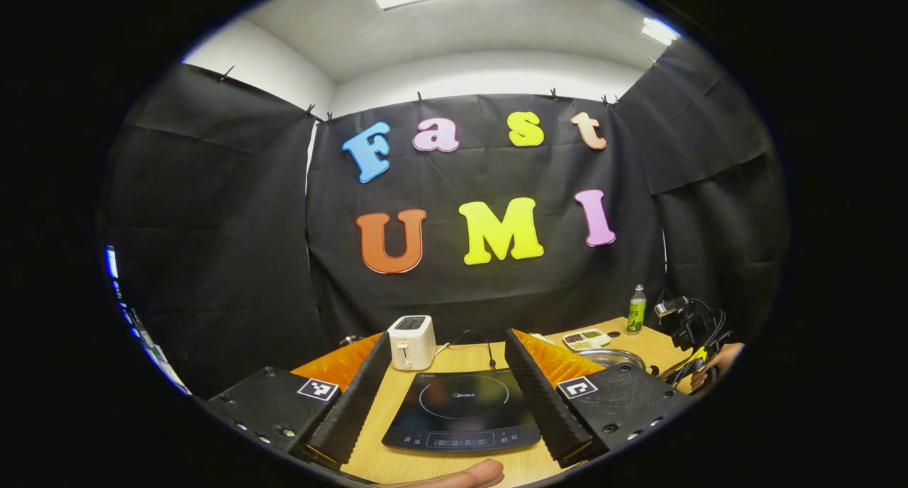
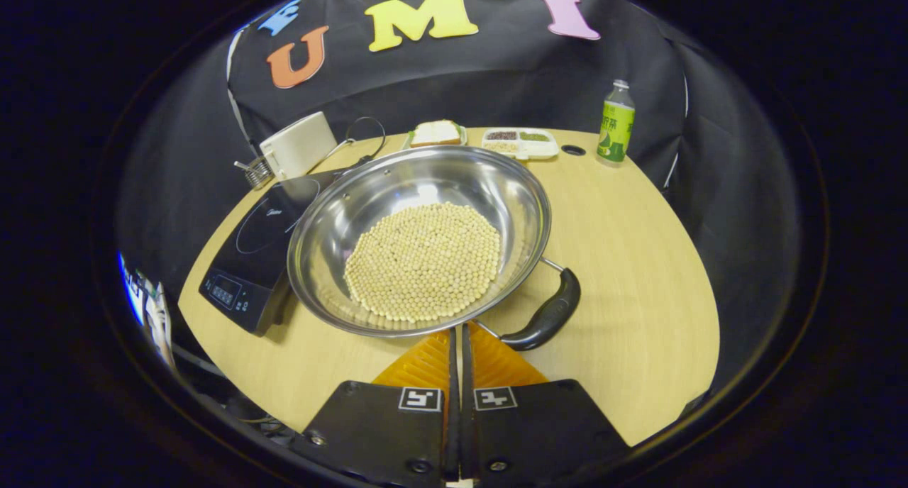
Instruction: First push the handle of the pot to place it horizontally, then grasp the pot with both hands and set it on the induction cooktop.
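One round stainless-steel pot (image 2: 425, 211) of pale beans; one black induction cooktop (image 1: 462, 410); one white toaster (image 1: 411, 341); one green-labelled bottle (image 2: 616, 123); one white divided tray (image 2: 519, 142).

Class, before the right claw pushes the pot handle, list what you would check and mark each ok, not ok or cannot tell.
1. Right claw shut for pushing: ok.
2. Right claw beside handle: ok.
3. Claw touching handle: cannot tell.
4. Beans all inside pot: ok.
5. Cooktop bare for the pot: ok.
6. Left claw open for later grasp: ok.
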Motion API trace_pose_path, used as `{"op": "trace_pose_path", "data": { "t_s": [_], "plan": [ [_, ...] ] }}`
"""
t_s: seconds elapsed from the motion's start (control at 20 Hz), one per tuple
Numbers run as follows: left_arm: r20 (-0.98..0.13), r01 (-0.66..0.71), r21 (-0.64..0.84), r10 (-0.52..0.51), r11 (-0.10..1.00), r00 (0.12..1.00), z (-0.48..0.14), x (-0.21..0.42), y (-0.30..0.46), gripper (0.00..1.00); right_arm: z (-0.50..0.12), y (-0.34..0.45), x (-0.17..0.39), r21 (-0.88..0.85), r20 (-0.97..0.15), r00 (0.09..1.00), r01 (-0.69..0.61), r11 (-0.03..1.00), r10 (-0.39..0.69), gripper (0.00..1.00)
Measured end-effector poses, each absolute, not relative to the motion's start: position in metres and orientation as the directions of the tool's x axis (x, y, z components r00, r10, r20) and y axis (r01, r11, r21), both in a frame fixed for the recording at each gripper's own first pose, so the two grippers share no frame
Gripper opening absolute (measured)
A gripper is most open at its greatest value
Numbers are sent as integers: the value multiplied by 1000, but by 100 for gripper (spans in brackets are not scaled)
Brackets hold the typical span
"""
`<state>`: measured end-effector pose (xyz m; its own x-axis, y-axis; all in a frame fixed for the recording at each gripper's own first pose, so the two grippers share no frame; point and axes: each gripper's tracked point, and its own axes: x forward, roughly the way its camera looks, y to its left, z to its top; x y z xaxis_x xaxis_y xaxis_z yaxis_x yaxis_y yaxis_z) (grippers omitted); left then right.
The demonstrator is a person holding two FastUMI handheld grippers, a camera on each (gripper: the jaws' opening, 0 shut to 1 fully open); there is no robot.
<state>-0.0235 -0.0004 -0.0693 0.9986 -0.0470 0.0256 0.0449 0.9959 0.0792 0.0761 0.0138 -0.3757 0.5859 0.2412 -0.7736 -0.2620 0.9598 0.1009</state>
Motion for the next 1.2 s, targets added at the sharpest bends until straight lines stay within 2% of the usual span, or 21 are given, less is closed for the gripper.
{"op": "trace_pose_path", "data": {
  "t_s": [0.45, 0.5, 0.6, 0.9, 1.15, 1.2],
  "plan": [
    [-60, 58, 38, -56, 998, 997, -112, 13, -12, 96, -376, -20, 111, 23, -733, 651, -267, 963, 198, 4],
    [-68, 66, 37, -63, 997, 996, -115, 17, -14, 96, -376, -23, 115, 13, -727, 659, -267, 964, 193, 1],
    [-78, 77, 37, -74, 996, 994, -118, 24, -19, 96, -376, -26, 120, 12, -721, 667, -263, 965, 191, 4],
    [-55, 97, 16, -96, 995, 994, -108, 40, -28, 96, -374, -36, 147, 3, -704, 691, -231, 973, 166, 2],
    [-56, 96, 3, -96, 995, 994, -98, 57, -33, 96, -356, -40, 173, 17, -657, 734, -217, 976, 175, 4],
    [-63, 104, -2, -104, 995, 993, -99, 62, -38, 96, -355, -40, 175, 21, -661, 729, -219, 976, 178, 1]
  ]
}}
